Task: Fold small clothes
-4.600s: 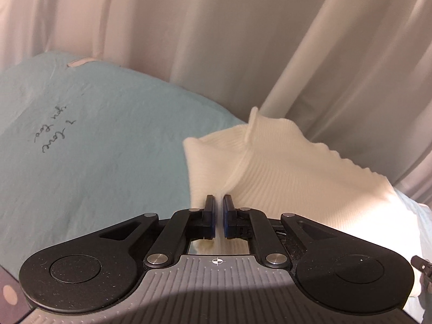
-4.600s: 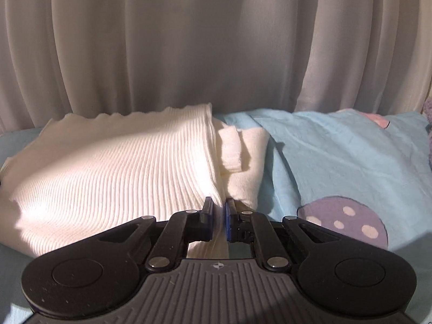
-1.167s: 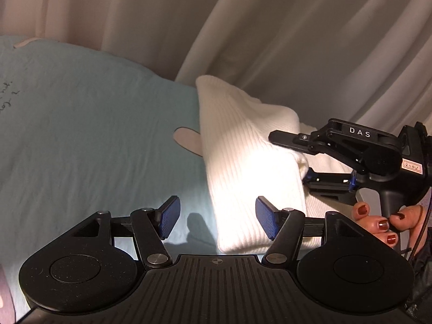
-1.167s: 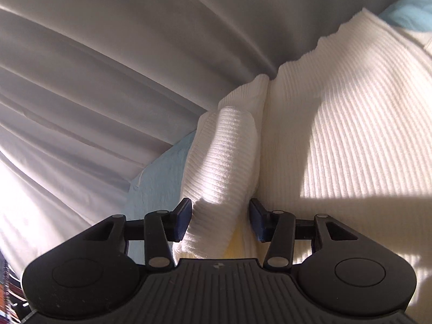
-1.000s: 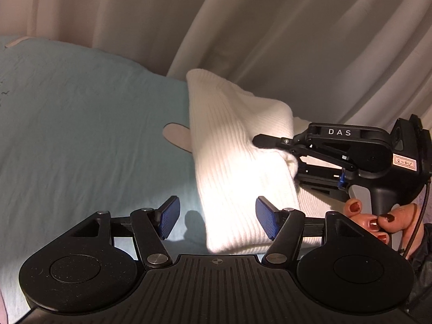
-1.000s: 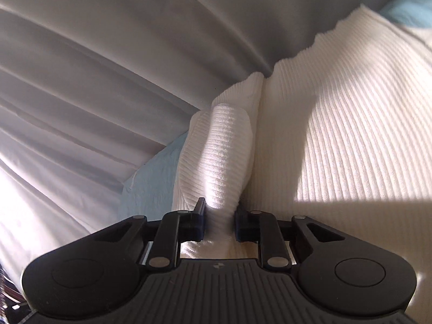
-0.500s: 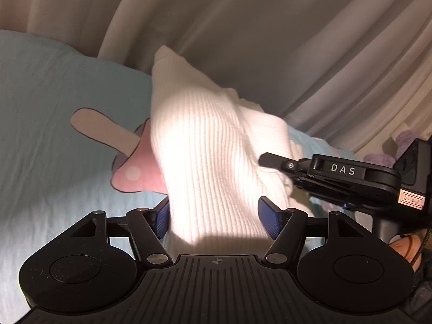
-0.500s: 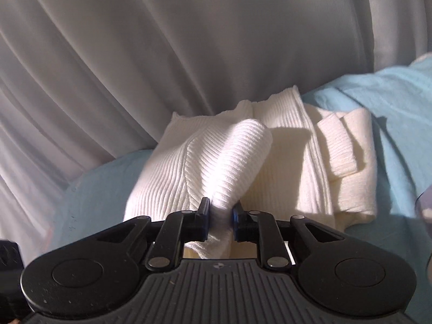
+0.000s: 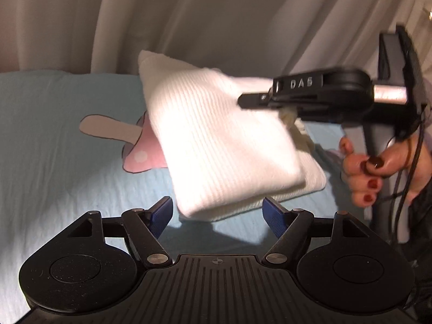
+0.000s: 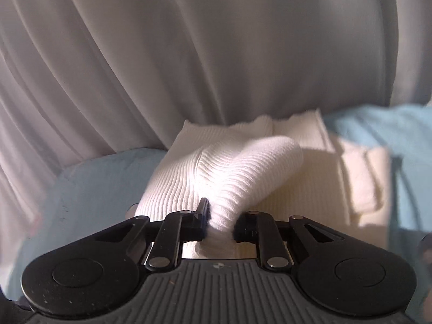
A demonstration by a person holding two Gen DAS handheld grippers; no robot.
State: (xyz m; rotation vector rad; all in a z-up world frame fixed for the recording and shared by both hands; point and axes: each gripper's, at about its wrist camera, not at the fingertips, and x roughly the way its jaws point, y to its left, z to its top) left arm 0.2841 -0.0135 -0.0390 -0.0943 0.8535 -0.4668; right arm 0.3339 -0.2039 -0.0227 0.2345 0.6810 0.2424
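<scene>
A white ribbed knit garment (image 9: 216, 145) lies folded on the light blue bedsheet (image 9: 54, 162). My left gripper (image 9: 217, 210) sits at its near edge with jaws wide and still opening; the garment's near corner lies between the blue pads (image 9: 162, 212), which do not touch it. My right gripper (image 9: 245, 100) comes in from the right, held by a person's hand (image 9: 372, 167). In the right wrist view the right gripper (image 10: 220, 221) is closing, pinched on a raised fold of the garment (image 10: 243, 167), lifted above the flat layers.
A pale curtain (image 9: 216, 13) hangs close behind the bed and also fills the upper right wrist view as the curtain (image 10: 189, 54). A pink popsicle print (image 9: 140, 154) shows on the sheet left of the garment. Bare sheet (image 10: 94, 189) extends to the left.
The right gripper clamped the fold, lifted it and rolled toward level. The left gripper's jaws widened and it shifted along the garment's near edge. The garment's top layer rose.
</scene>
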